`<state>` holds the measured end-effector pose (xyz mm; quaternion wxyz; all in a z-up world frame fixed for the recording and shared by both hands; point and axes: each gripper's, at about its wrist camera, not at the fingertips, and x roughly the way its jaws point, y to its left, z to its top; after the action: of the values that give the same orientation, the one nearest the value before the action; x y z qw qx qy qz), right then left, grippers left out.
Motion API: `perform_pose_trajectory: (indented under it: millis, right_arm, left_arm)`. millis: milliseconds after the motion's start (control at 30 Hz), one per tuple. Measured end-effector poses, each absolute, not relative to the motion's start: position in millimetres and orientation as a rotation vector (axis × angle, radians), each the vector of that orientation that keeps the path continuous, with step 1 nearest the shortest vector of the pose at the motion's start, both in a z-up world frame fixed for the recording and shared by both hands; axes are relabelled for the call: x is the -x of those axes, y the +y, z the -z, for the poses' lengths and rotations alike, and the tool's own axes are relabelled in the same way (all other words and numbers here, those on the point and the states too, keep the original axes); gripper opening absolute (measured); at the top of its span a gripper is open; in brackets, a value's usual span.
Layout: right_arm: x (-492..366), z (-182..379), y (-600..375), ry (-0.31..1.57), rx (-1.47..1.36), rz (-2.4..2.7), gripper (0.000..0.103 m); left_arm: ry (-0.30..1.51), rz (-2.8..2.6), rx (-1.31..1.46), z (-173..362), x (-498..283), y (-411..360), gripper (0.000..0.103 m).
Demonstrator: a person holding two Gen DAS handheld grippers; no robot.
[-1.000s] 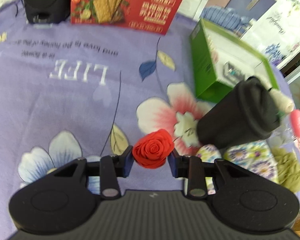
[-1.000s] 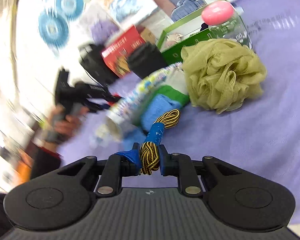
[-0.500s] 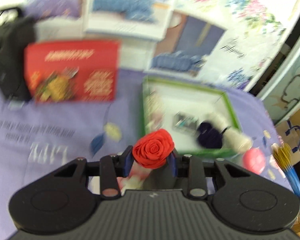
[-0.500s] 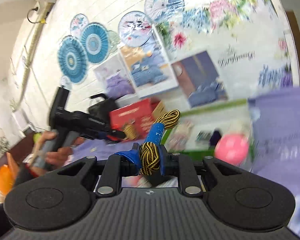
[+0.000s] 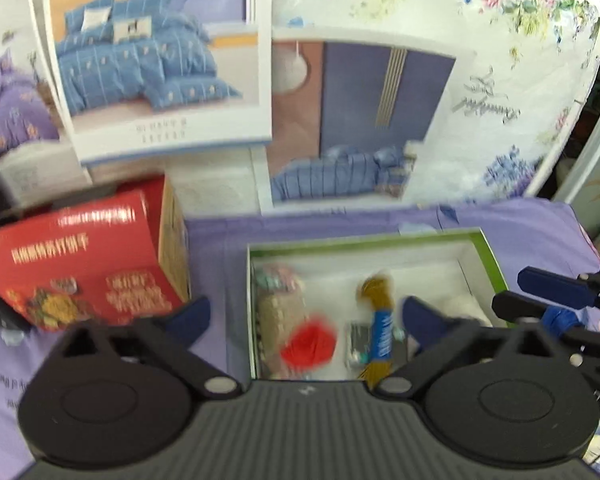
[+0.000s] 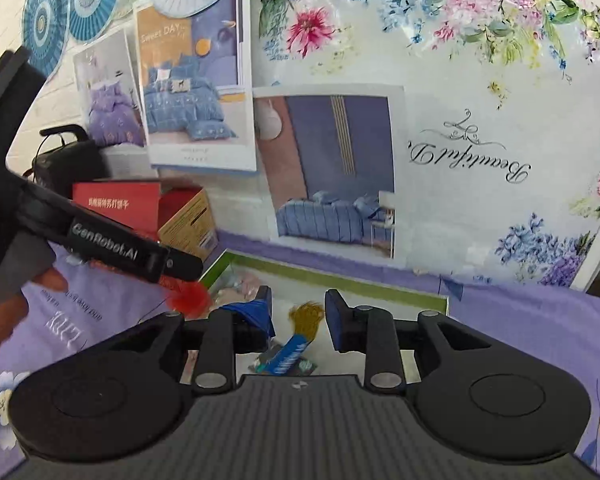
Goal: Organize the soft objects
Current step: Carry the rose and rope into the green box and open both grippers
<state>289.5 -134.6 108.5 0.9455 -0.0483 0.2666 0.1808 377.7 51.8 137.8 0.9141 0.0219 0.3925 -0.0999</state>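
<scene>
My left gripper (image 5: 306, 312) hangs over the white-lined green box (image 5: 364, 240), its jaws opening wide with nothing between the pads. The red rose (image 5: 310, 344) is loose and blurred just below them, inside the box. My right gripper (image 6: 298, 306) is above the same box (image 6: 340, 280) with its jaws opening. The yellow-and-black rope with a blue band (image 6: 296, 340) is free of the pads and lies below them in the box. In the right wrist view the left gripper (image 6: 172, 264) reaches in from the left with the rose (image 6: 190, 294) under its tip.
A red cracker box (image 5: 84, 264) stands left of the green box on the purple flowered cloth (image 5: 220, 240). A black bag (image 6: 68, 160) sits behind it. Posters cover the wall behind. A patterned soft item (image 5: 276, 300) lies at the green box's left side.
Both grippers rose and swung over the green box. The left let go of the rose and the right let go of the rope; both things dropped towards the box.
</scene>
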Motion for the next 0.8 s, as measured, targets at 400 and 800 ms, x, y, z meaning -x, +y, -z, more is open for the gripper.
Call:
perform_pose_trajectory:
  millis: [400,800]
  right_arm:
    - [-267.1,-120.9,-134.8,0.51,0.152,-0.367,0.018]
    - [-146.6,-145.0,-139.4,0.434,0.193,-0.294,0.022]
  left_arm:
    - [0.732,0.184,-0.073,-150.0,-331.9,49.4,0.102]
    - [0.546,0.132,-0.114,-173.0,-183.3,46.5,0.103]
